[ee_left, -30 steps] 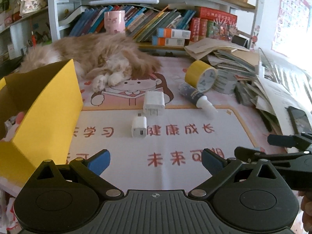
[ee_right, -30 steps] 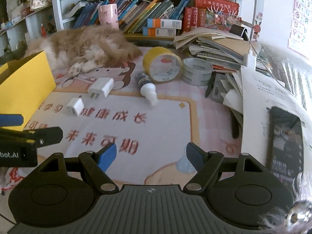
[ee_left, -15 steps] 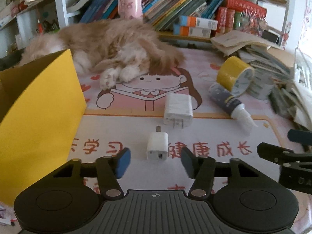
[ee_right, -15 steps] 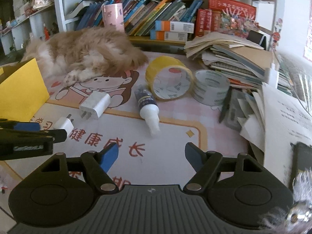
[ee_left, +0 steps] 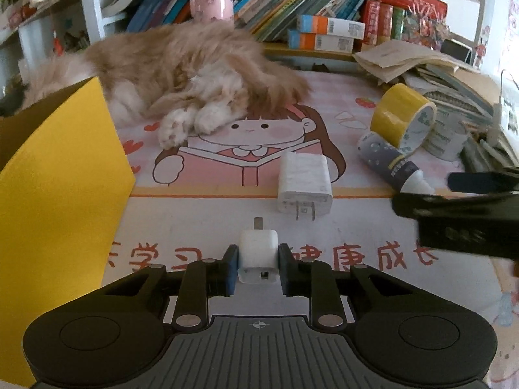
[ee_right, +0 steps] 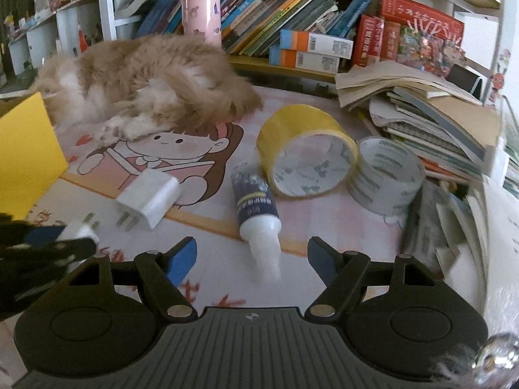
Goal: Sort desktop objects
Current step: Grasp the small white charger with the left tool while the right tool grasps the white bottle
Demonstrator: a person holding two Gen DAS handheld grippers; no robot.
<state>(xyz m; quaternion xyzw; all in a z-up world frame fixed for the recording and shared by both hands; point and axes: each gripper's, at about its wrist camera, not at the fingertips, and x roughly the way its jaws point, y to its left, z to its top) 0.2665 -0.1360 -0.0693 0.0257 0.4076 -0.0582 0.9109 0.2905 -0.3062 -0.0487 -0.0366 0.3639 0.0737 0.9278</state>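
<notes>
My left gripper (ee_left: pixel 258 267) is shut on a small white charger plug (ee_left: pixel 258 256) resting on the printed desk mat (ee_left: pixel 194 227). A larger white charger (ee_left: pixel 305 185) lies just beyond it; it also shows in the right wrist view (ee_right: pixel 150 201). My right gripper (ee_right: pixel 252 257) is open, its jaws either side of the white cap of a dark glue bottle (ee_right: pixel 256 209) lying on the mat. A yellow tape roll (ee_right: pixel 306 150) and a grey tape roll (ee_right: pixel 386 175) lie behind the bottle. The left gripper shows blurred at the left of the right wrist view (ee_right: pixel 48 246).
A yellow box (ee_left: pixel 55 201) stands open at the left. A fluffy cat (ee_left: pixel 185 74) sleeps at the back of the mat. Stacked books and papers (ee_right: pixel 431 120) crowd the right side. A bookshelf (ee_right: pixel 292 26) and pink cup (ee_right: pixel 201 16) stand behind.
My left gripper moved forward and closed on the small white plug. My right gripper moved forward, bringing its open jaws around the glue bottle's cap.
</notes>
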